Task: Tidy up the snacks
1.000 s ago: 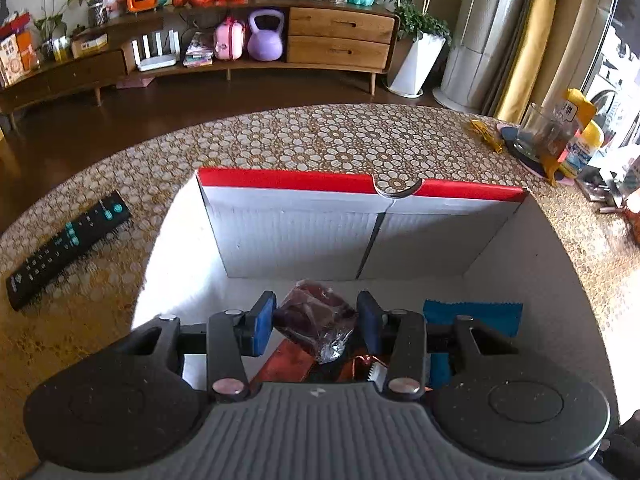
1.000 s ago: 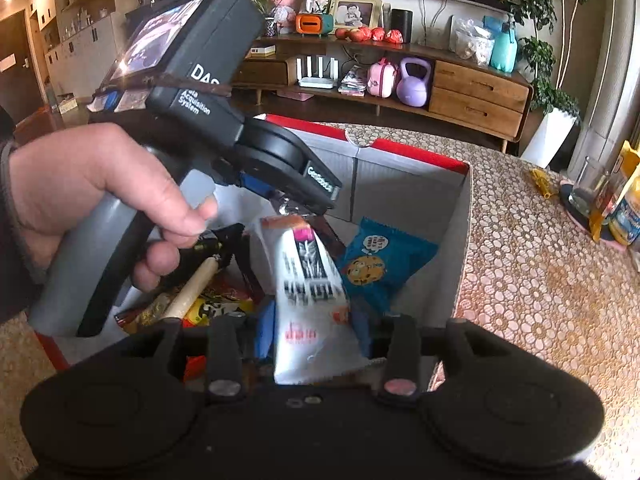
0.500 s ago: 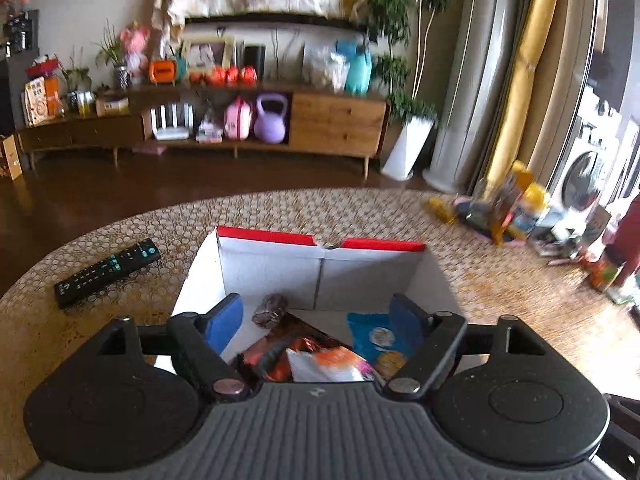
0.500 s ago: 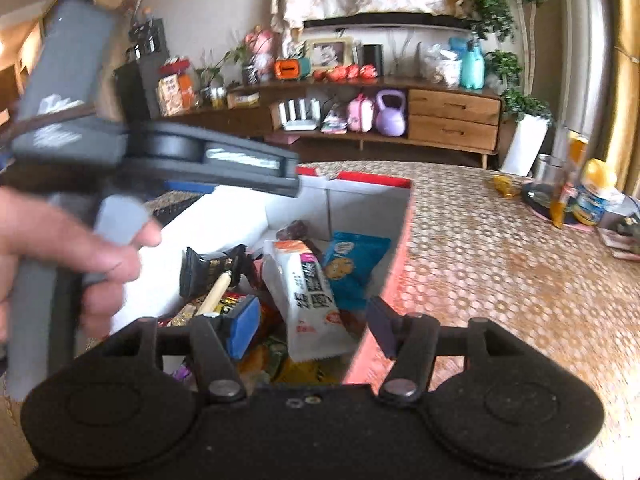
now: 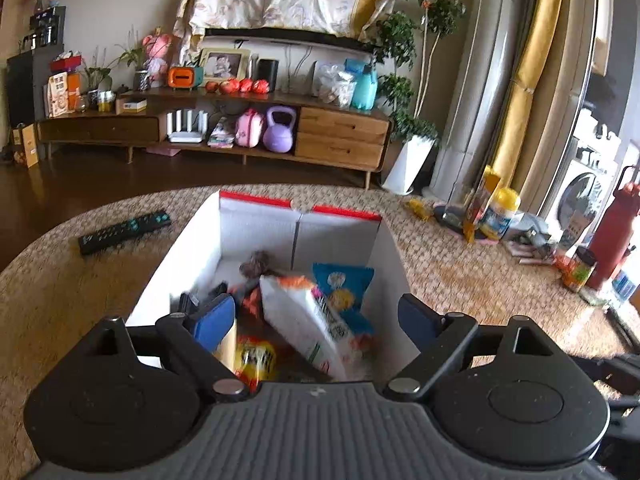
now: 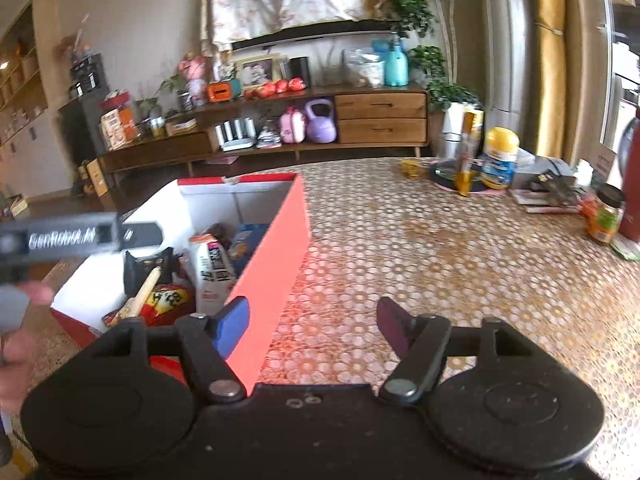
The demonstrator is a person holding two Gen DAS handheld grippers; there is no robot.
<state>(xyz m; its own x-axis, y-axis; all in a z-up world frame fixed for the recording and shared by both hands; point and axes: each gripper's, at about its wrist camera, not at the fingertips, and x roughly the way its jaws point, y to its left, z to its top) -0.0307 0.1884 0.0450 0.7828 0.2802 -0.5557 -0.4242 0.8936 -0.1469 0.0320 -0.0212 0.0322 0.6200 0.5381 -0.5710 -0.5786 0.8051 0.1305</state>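
Observation:
A red-and-white cardboard box (image 5: 256, 232) (image 6: 276, 248) stands on the patterned table and holds several snacks. A white snack pack (image 5: 308, 320) (image 6: 212, 268) leans in its middle, a blue cookie bag (image 5: 344, 284) (image 6: 248, 240) lies to its right, and a dark wrapped sweet (image 5: 256, 262) sits at the back. A red-and-yellow packet (image 5: 256, 356) (image 6: 168, 300) lies near the front. My left gripper (image 5: 316, 318) hangs open above the box's near end, holding nothing. My right gripper (image 6: 312, 320) is open and empty over the table, just right of the box's red side.
A black remote (image 5: 124, 230) lies left of the box. At the table's far right stand a glass (image 5: 460, 204), a yellow-lidded bottle (image 5: 498, 216) (image 6: 498, 156), a jar (image 6: 606, 220) and a red flask (image 5: 612, 232). A hand (image 6: 20, 320) holds the left gripper's handle.
Both grippers released their snacks, opened and pulled back up out of the box. The dark sweet and the white pack now lie inside. The right gripper swung rightwards over the table.

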